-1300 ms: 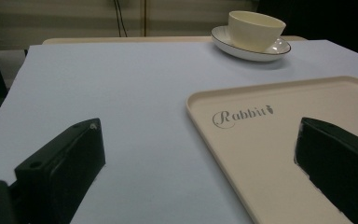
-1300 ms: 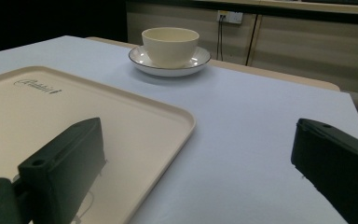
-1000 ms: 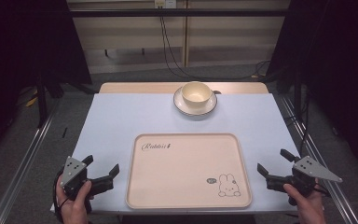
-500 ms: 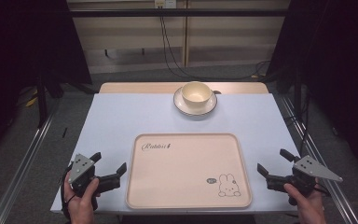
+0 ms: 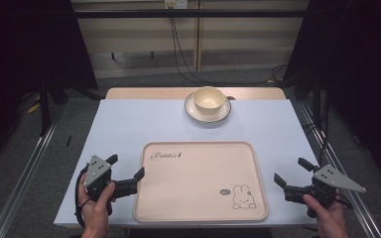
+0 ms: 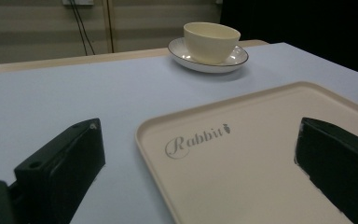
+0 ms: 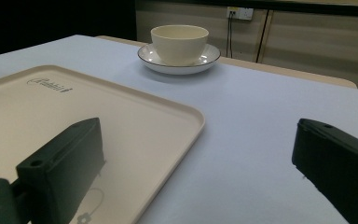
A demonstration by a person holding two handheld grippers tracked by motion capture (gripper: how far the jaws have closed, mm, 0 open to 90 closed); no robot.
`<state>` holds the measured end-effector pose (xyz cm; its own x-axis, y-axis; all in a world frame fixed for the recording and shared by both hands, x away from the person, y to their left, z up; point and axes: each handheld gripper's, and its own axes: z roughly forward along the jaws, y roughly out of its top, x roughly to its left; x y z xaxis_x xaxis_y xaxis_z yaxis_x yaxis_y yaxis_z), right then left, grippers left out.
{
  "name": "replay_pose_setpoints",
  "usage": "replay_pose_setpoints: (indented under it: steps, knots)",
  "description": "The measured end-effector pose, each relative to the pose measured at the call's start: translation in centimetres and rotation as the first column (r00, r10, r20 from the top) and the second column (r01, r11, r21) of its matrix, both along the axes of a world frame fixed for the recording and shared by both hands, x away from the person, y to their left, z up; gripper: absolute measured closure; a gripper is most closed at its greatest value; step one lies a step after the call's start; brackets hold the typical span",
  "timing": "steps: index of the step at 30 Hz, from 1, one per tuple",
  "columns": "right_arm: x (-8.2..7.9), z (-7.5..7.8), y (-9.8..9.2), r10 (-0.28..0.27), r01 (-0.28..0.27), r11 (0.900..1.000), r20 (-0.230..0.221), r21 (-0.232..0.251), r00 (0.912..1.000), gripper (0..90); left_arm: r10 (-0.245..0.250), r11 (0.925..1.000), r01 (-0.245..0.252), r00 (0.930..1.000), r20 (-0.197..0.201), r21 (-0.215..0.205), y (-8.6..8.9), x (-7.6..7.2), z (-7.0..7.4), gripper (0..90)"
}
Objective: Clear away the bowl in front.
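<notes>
A cream tray [image 5: 198,213] with a "Rabbit" script and a small rabbit drawing lies at the table's near middle; its rim also appears as tray [image 6: 144,140] and tray [image 7: 191,126]. A cream bowl [image 5: 209,98] sits on a white saucer [image 5: 194,112] at the far edge, seen too as bowl [image 6: 211,41] and bowl [image 7: 179,43]. My left gripper [image 5: 126,166] is open beside the tray's left edge, one jaw over the tray. My right gripper [image 5: 293,170] is open just right of the tray. Both hold nothing.
The pale blue table top [image 5: 144,124] spreads between tray and saucer. A wooden strip [image 5: 144,93] borders its far edge. Metal rails [image 5: 30,163] run along both sides on the floor, and cables [image 5: 178,54] hang behind.
My left gripper has moved up and to the right, closer to the tray's left edge. The right gripper has stayed where it was.
</notes>
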<state>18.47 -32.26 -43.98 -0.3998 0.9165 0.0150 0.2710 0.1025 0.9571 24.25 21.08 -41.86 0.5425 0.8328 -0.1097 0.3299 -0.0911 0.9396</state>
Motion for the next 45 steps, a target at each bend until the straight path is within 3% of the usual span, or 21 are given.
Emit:
replay_pose_setpoints:
  steps: [8,12,31,33,37,45]
  knots:
    - [0.1,0.0,0.0,0.005,-0.005,1.000,0.011,0.002,0.9999,1.8,-0.042,0.9991,0.042,0.9991,0.012,0.002,-1.8,1.0,0.6,1.7]
    - [0.1,0.1,-0.1,0.015,-0.015,1.000,0.008,0.007,0.9999,1.7,-0.057,0.9977,0.055,0.9979,0.032,0.039,-2.7,1.6,0.9,1.7]
    - [0.1,0.2,-0.2,0.019,-0.019,1.000,0.022,0.016,0.9996,1.1,-0.104,0.9943,0.104,0.9946,-0.003,0.022,-5.5,5.0,1.1,2.1]
    - [0.1,0.2,-0.2,0.020,-0.021,1.000,0.023,0.017,0.9995,1.1,-0.121,0.9926,0.121,0.9926,-0.010,0.009,-5.9,5.2,1.3,2.0]
    - [0.1,0.1,-0.2,0.019,-0.019,1.000,0.027,0.017,0.9995,0.9,-0.180,0.9831,0.181,0.9833,-0.029,0.029,-7.0,6.0,1.5,1.6]
    - [0.1,0.2,-0.2,0.028,-0.029,0.999,0.026,0.023,0.9993,0.9,-0.216,0.9756,0.217,0.9760,-0.030,0.036,-9.3,7.5,1.3,1.6]
